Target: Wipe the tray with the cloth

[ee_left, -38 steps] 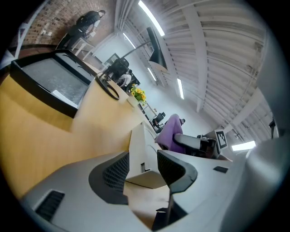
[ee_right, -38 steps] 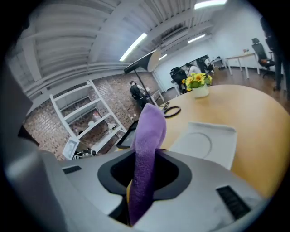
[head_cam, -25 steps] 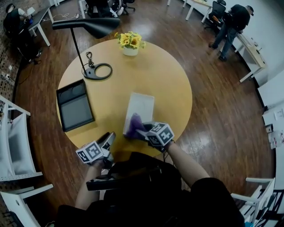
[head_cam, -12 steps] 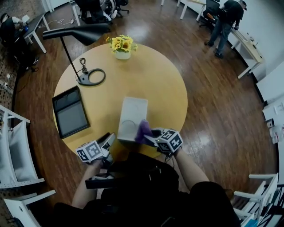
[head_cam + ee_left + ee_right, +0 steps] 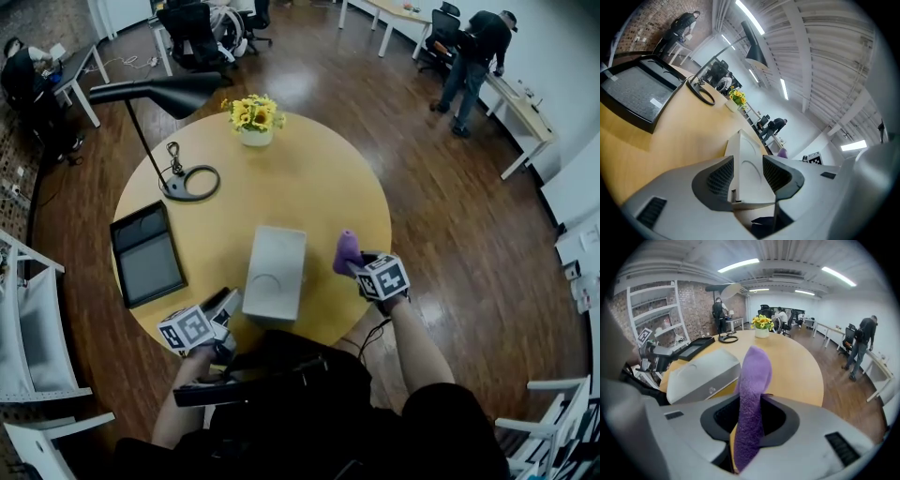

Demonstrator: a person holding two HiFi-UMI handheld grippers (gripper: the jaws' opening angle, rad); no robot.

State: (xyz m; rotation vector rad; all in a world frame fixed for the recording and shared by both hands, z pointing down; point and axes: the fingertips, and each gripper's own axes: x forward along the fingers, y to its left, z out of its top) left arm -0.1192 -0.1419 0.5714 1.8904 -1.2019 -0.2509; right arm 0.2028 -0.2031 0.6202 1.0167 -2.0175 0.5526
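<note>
Tray [image 5: 274, 272], centre frame, clamped steady by left gripper [image 5: 230, 302]; right gripper [image 5: 356, 266], jaws just eased wider, pinches cloth [image 5: 347, 249] for wiping.

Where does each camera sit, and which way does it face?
Head view: on the person's head, facing down at the round table; arms, left claw, right claw show.
Left gripper view: on the left claw, facing across the table; its jaws grip the white tray.
Right gripper view: on the right claw, facing across the table; its jaws, just opened slightly, hold the purple cloth.
All share: white tray, yellow flowers.
</note>
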